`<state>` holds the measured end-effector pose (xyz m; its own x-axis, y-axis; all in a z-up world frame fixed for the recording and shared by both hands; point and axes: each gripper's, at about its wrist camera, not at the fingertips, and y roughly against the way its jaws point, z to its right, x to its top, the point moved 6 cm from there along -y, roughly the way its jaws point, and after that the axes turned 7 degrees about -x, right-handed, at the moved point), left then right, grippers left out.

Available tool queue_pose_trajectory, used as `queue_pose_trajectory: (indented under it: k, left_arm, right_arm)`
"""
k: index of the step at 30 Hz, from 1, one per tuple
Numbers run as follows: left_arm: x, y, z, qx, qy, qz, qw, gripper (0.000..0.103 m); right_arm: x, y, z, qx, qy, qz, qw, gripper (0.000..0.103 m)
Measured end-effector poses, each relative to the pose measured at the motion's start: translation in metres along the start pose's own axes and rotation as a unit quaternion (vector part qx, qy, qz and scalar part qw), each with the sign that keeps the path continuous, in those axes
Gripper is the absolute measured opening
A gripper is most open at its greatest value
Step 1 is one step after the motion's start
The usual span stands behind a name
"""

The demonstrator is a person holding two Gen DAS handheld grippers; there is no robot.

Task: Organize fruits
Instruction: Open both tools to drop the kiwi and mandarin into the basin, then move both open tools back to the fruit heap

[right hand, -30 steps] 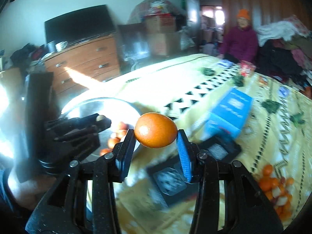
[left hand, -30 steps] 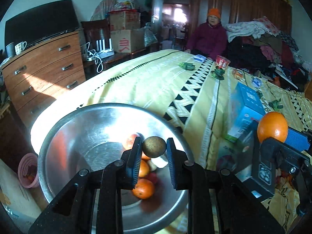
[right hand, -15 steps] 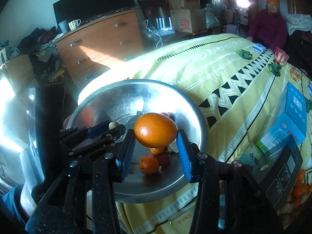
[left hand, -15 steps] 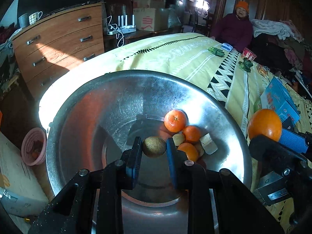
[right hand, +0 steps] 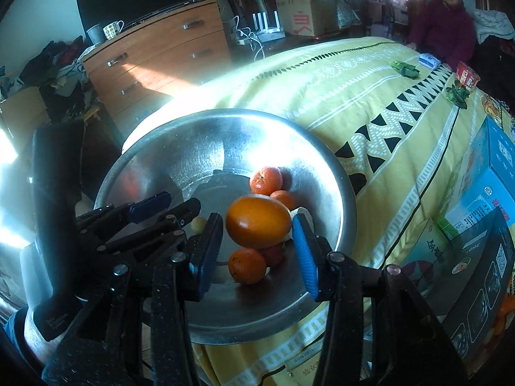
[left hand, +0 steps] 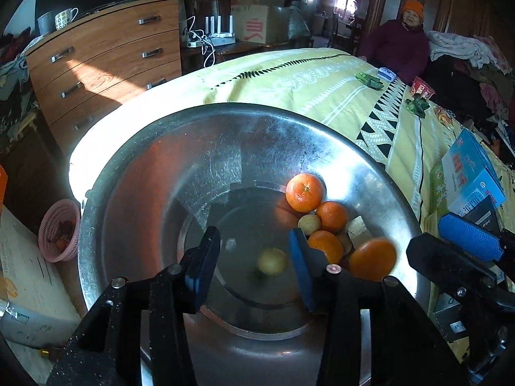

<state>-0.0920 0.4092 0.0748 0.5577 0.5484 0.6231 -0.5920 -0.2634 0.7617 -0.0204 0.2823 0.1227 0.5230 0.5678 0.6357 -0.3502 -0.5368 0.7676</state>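
A second ago the left tongs point(left hand: 254, 259) were clamped on a small brownish-yellow fruit point(left hand: 272, 261) and the right tongs point(right hand: 257, 244) on a large orange point(right hand: 258, 221), both well above the bed; now both hang over the steel basin point(left hand: 161, 173), and their jaws have just been opening. The left tongs stand apart, and the small fruit shows blurred between them, clear of both pads, over the basin floor; whether it has landed is hard to tell. The right tongs are also apart: the large orange sits between the blue pads with a gap on each side, above the heap of tangerines point(right hand: 266, 180) at the right of the basin. In the left wrist view that orange is smeared by motion at the heap's near right edge. The heap itself is partly covered by the left tongs' right finger point(left hand: 301, 263) in one view and by the orange in the other, so its count cannot be made out. A pale chunk among the tangerines is unclear. The basin's near rim is cut off behind the tongs' black frames. On the bed to the right lies a blue box point(left hand: 473, 173), partly out of frame.
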Motion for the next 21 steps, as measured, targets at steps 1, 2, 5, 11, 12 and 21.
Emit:
queue_pose_trajectory:
  k: [1, 2, 5, 11, 12, 21]
  left_arm:
    - [0.000, 0.000, -0.001, 0.004, 0.001, -0.002, 1.0000, 0.049]
    - [-0.001, 0.000, -0.002, 0.007, -0.002, -0.002, 1.0000, 0.050]
    - [-0.001, 0.002, -0.001, 0.013, -0.005, 0.000, 0.9999, 0.052]
    - [0.000, 0.014, 0.004, 0.016, -0.009, 0.011, 0.9998, 0.053]
    - [0.000, 0.018, 0.006, 0.014, -0.008, 0.017, 0.9997, 0.053]
    - [0.008, 0.109, 0.115, -0.102, -0.075, 0.132, 0.9830, 0.054]
  right_arm:
    - [0.001, 0.002, 0.001, -0.001, -0.002, 0.003, 1.000, 0.055]
    - [0.001, 0.004, 0.002, 0.000, -0.005, 0.006, 1.000, 0.061]
    - [0.004, 0.020, 0.003, 0.008, -0.012, 0.027, 1.000, 0.066]
    - [-0.011, 0.076, 0.000, 0.020, 0.000, 0.086, 0.996, 0.066]
    - [-0.020, 0.087, 0.002, 0.020, 0.003, 0.096, 0.995, 0.066]
    - [-0.160, 0.132, 0.090, -0.087, -0.045, 0.079, 0.992, 0.070]
